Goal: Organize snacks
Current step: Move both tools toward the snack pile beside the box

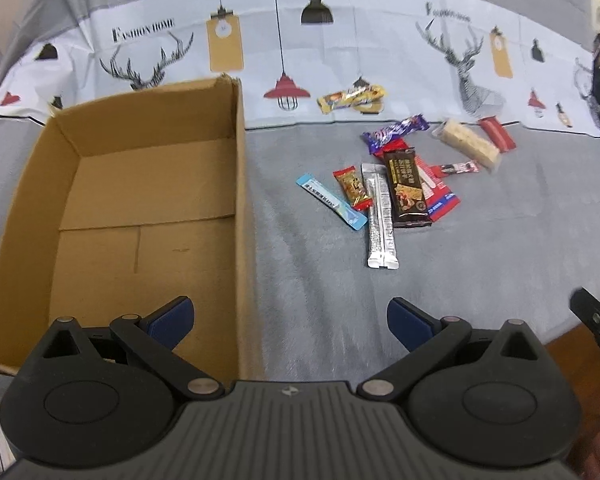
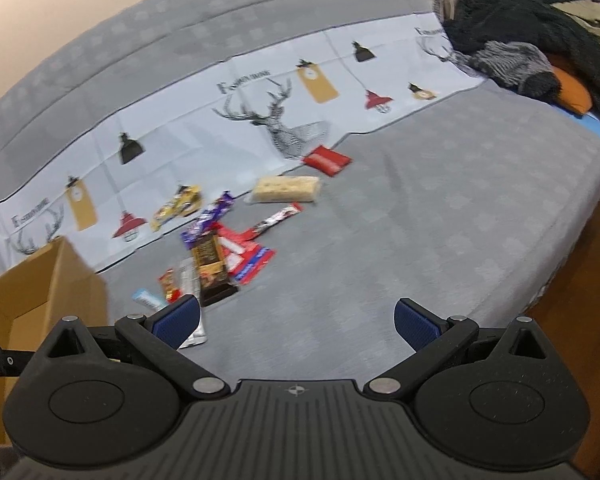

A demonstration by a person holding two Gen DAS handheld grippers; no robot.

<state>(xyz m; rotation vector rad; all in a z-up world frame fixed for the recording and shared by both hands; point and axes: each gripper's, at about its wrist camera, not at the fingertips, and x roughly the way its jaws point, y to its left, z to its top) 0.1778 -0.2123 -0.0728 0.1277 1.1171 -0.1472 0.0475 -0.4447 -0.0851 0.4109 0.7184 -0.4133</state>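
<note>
Grey bed carries my box, with snacks scattered just right of it; both tongs, left and right, hang spread wide, holding nothing

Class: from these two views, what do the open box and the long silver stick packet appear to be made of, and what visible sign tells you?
Open box: corrugated cardboard, matte brown, judging by its folded flaps and raw edges. Silver stick packet: probably metallised plastic film or foil, given its pale sheen and crimped flat end; the right wrist view is too blurred to confirm.
</note>
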